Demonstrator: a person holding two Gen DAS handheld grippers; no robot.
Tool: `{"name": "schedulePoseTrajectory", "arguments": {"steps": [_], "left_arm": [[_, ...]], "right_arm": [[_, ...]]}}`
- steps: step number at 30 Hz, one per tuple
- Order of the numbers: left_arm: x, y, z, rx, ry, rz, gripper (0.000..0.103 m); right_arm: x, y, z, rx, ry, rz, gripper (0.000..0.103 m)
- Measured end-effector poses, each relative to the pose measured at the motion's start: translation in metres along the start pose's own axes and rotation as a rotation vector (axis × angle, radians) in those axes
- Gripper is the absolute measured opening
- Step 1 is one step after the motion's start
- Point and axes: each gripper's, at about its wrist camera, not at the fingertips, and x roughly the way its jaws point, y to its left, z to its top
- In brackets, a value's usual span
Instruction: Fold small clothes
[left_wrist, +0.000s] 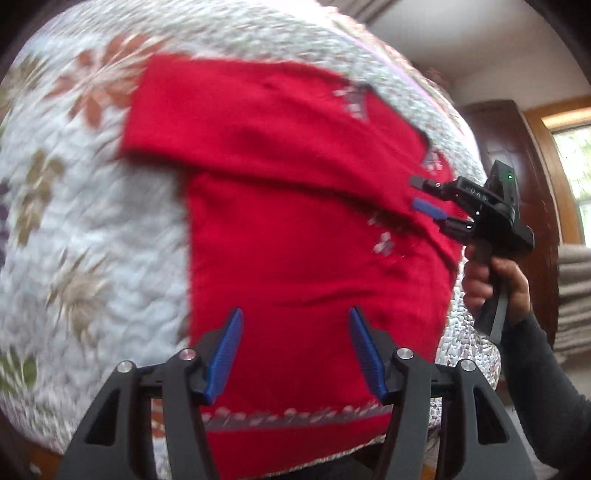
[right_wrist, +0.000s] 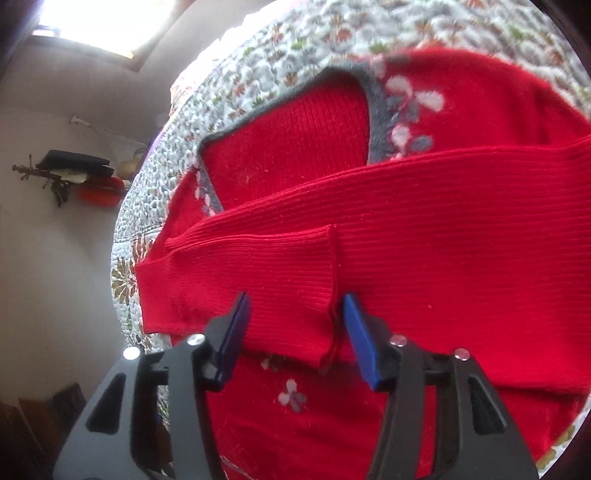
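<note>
Red ribbed knit sweater with grey flower trim lies flat on the floral quilted bed, sleeves folded across its chest. It looks soft, light and floppy to me, so I'd pinch doubled fabric at the hem or the sleeve cuff; my left gripper and right gripper both hover with fingers spread, holding nothing.

I see a bed covered by a white quilt printed with leaves in rust, tan and green. Beyond it stands a dark wooden cabinet beside a wood-framed window letting in daylight. Through my other camera, pale walls carry a small wall shelf under a bright window.
</note>
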Motion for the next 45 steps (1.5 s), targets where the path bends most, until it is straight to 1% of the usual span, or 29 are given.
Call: {"name": "schedulePoseTrajectory", "arguments": {"steps": [2,3,4,6,8,12,16,19,22,24,28,33,37,41,45], "left_arm": [[-0.002,0.013,-0.006,-0.036,0.007,0.01,0.059],[-0.003,0.016,-0.008,-0.046,0.009,0.01,0.059],[-0.005,0.02,-0.009,-0.06,0.006,0.012,0.059],[-0.009,0.025,-0.011,-0.077,0.002,0.01,0.059],[-0.013,0.027,-0.009,-0.083,-0.01,0.015,0.059],[-0.02,0.032,-0.008,-0.111,-0.025,0.012,0.059],[-0.029,0.032,-0.01,-0.111,-0.047,0.01,0.059],[-0.032,0.029,-0.012,-0.109,-0.055,0.005,0.059],[-0.034,0.022,-0.013,-0.097,-0.07,0.003,0.059],[-0.035,0.018,-0.015,-0.094,-0.073,-0.003,0.059],[-0.033,0.014,-0.015,-0.099,-0.076,-0.003,0.059],[-0.029,0.011,-0.017,-0.098,-0.074,-0.001,0.059],[-0.026,0.01,-0.02,-0.099,-0.065,0.003,0.059],[-0.022,0.01,-0.021,-0.1,-0.055,0.011,0.059],[-0.02,0.01,-0.018,-0.101,-0.046,0.018,0.059]], "right_arm": [[0.005,0.0,0.002,0.005,0.015,-0.007,0.039],[0.005,0.0,0.002,0.011,0.016,-0.009,0.032],[0.006,-0.001,0.003,0.023,0.023,-0.011,0.02],[0.004,-0.002,0.005,0.039,0.036,-0.007,0.006],[-0.001,0.0,0.004,0.035,0.03,-0.01,0.005],[-0.023,0.015,0.004,0.007,0.001,-0.008,0.004],[-0.064,0.034,0.007,-0.038,-0.065,-0.008,0.003],[-0.098,0.037,0.009,-0.047,-0.12,-0.013,0.003],[-0.133,0.027,0.008,-0.042,-0.181,-0.035,0.003],[-0.151,0.016,0.008,-0.032,-0.206,-0.056,0.003],[-0.171,-0.016,0.006,0.005,-0.227,-0.097,0.003],[-0.169,-0.061,0.001,0.057,-0.223,-0.151,0.003],[-0.146,-0.096,-0.006,0.088,-0.189,-0.186,0.003],[-0.13,-0.113,-0.009,0.104,-0.164,-0.202,0.003],[-0.127,-0.116,-0.009,0.11,-0.166,-0.203,0.003]]}}
